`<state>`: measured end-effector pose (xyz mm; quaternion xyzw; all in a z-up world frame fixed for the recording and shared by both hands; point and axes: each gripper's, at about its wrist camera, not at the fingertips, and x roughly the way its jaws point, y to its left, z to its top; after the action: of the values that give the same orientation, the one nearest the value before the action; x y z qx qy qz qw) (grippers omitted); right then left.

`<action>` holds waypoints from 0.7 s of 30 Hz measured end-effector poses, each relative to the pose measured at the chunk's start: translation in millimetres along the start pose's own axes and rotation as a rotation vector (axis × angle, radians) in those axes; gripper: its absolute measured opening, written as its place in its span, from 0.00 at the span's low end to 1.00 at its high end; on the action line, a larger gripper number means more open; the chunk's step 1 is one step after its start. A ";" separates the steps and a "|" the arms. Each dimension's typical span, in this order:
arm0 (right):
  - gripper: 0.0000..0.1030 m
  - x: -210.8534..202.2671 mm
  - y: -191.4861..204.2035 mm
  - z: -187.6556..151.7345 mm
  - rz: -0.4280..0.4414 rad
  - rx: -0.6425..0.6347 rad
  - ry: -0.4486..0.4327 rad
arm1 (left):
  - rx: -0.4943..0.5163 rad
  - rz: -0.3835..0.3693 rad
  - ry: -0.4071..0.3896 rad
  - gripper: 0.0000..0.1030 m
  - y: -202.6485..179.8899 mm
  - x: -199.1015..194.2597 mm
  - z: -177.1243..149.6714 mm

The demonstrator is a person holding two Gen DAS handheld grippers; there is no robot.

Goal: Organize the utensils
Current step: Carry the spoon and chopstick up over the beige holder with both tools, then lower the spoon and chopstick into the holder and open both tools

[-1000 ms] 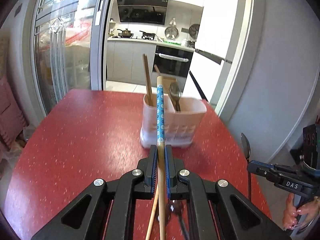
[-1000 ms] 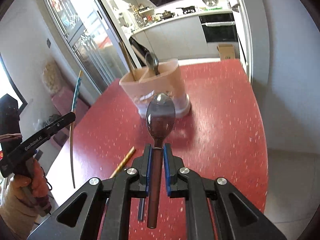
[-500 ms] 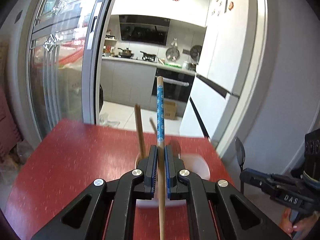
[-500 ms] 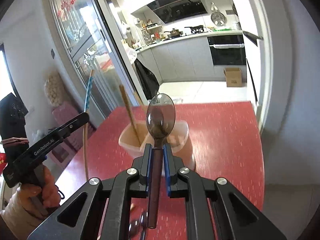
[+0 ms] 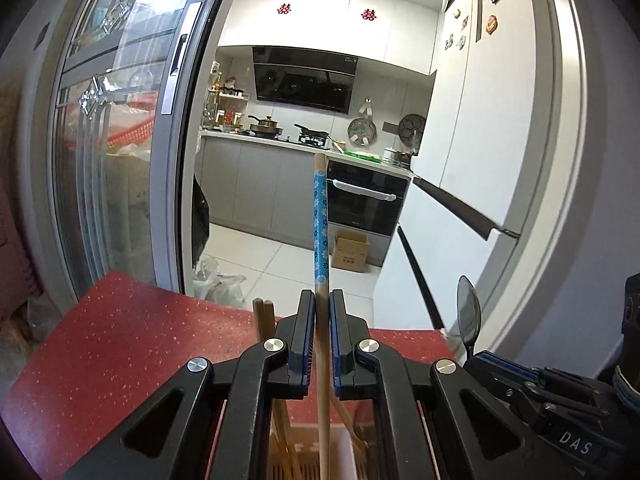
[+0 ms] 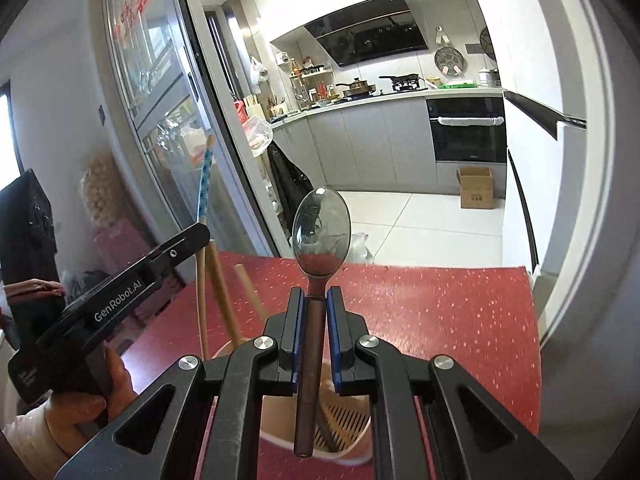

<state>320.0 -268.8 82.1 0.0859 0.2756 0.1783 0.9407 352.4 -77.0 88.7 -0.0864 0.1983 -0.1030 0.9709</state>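
Delivery of 2 utensils to the holder is judged to be the step in hand. A chopstick with a blue patterned sleeve is clamped upright in the left tongs, its plain lower end hanging over the holder's chopstick side, where other wooden chopsticks are already stood. A spoon is clamped by its dark handle in the right tongs, bowl upward, with the handle's end poised above the slotted floor of the utensil holder. The holder is seen standing on the red worktop, directly below both tongs. Next, each utensil would need to be lowered into its own compartment before the tongs are parted; a tilt could catch a tip on the rim or divider.
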 end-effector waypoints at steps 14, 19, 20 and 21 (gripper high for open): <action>0.12 42.6 23.5 -33.9 -0.129 -0.240 -0.073 | -0.008 0.057 -0.068 0.35 9.0 20.4 -27.7; 0.12 42.9 37.1 -55.9 -0.149 -0.330 -0.071 | 0.046 0.070 -0.076 0.35 2.2 10.9 -45.8; 0.12 42.7 38.7 -57.5 -0.149 -0.335 -0.071 | 0.061 0.074 -0.074 0.35 0.0 8.6 -49.4; 0.11 42.1 40.0 -61.2 -0.149 -0.343 -0.069 | 0.072 0.076 -0.072 0.35 -1.8 6.6 -52.8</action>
<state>307.9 -211.9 21.0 -0.0902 0.2146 0.1493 0.9610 336.9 -87.0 38.8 -0.0475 0.1627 -0.0701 0.9830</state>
